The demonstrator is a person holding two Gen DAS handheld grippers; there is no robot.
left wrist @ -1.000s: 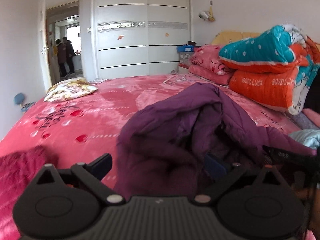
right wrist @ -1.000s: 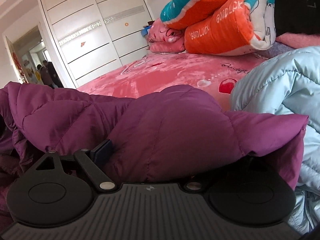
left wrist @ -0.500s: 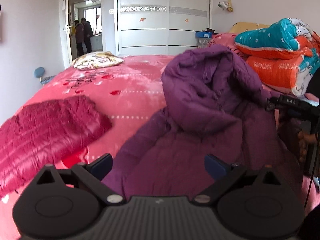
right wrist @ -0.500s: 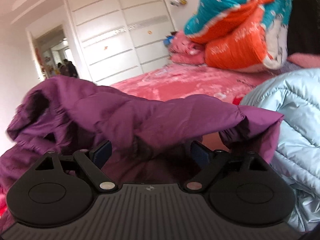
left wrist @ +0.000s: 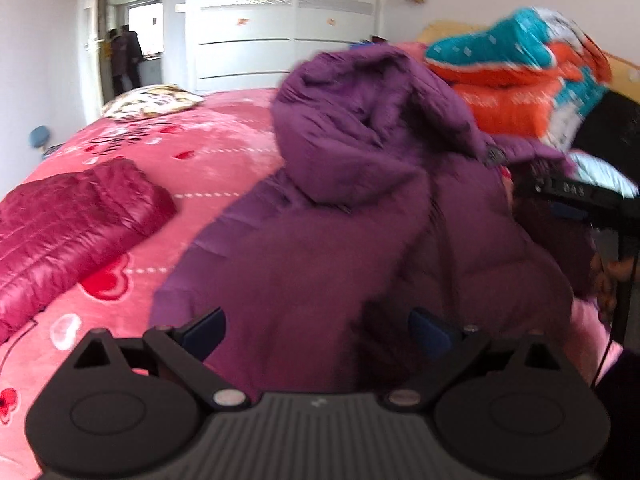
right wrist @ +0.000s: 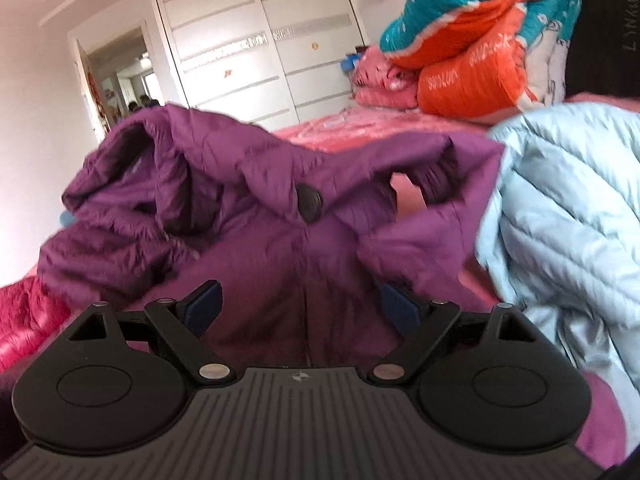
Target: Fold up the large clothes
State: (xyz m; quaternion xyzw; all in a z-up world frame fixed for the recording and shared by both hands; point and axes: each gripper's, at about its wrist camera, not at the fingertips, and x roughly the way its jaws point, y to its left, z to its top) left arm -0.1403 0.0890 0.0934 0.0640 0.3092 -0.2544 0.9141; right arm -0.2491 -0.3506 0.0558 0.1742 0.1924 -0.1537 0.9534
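Purple coat (left wrist: 360,240): a hooded puffer lying heaped on the pink bed (left wrist: 224,148), nearer the side where the bedding is stacked; its hood (left wrist: 360,120) is raised and slumps open toward the wardrobe end. In the right wrist view a dark button (right wrist: 308,203) sits at the collar, with the front seam running down from it.
Left gripper (left wrist: 316,330): jaws spread wide, blue pads on either side of the coat's lower edge, nothing pinched between them.
Right gripper (right wrist: 300,306): also wide open, fingers straddling the coat's front seam; fabric lies between the pads, but it does not look clamped, though blur makes contact hard to judge.
Crimson jacket (left wrist: 68,224): folded flat near the bed's left edge, apart from the purple coat.
Pale blue jacket (right wrist: 560,220): bunched just beside the coat's right sleeve, touching it.
Quilt stack (right wrist: 480,52): orange and teal rolls piled at the far right side of the bed.
Pillow (left wrist: 152,100): patterned, at the far corner by the doorway.
Wardrobe (left wrist: 280,28): white, sliding doors, beyond the bed.
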